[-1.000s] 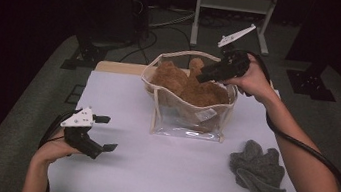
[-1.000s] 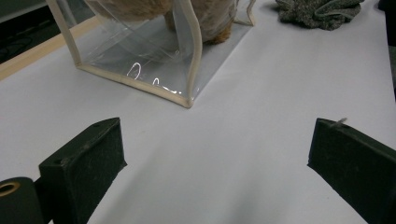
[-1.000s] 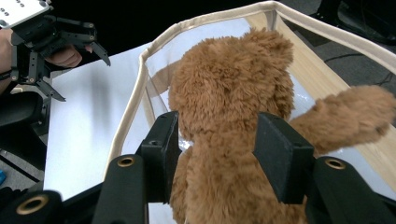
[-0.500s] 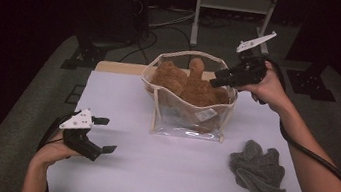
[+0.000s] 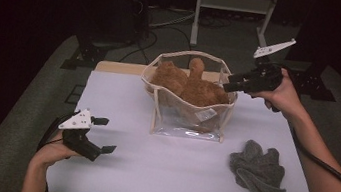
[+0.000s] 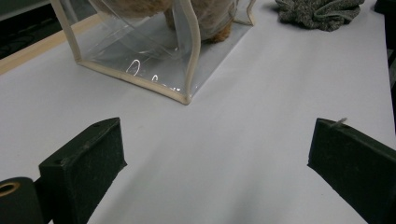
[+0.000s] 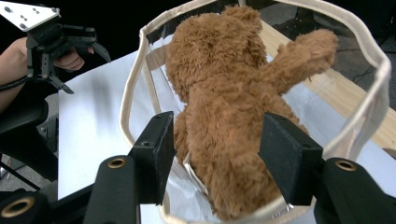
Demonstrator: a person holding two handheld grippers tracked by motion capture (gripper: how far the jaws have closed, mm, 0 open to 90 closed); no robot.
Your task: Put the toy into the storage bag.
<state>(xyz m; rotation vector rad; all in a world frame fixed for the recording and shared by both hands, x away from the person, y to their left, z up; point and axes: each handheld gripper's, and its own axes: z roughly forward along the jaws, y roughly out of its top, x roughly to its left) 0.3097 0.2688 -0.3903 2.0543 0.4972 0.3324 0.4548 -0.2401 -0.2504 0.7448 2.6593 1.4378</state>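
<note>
A clear plastic bag [image 5: 188, 113] with a cream-trimmed rim stands upright and open on a white table [image 5: 146, 183]. A brown teddy bear [image 5: 187, 86] lies inside it, head and 1 arm rising above the rim. A crumpled grey cloth [image 5: 256, 168] lies on the table to the right of the bag, apart from it.

The right hand-held gripper [image 5: 228, 84] hovers at the bag's right rim, pointing in at the bear. Its jaws have just been opening. In the right gripper view they stand parted on either side of the bear's body [image 7: 224, 140] and appear to be off the fur, so nothing is gripped. The left hand-held gripper [image 5: 102, 134] rests low near the table's front left corner, jaws wide apart and empty, well away from the bag.

Risks, as a judgement: the bag is light and nobody steadies it, so a nudge from the right hand-held gripper at the rim could tip or slide it. The bear sits high, with 1 arm over the edge; it may spring up or flop out. Jaws closing near the soft rim could catch the trim instead of the bear.
</note>
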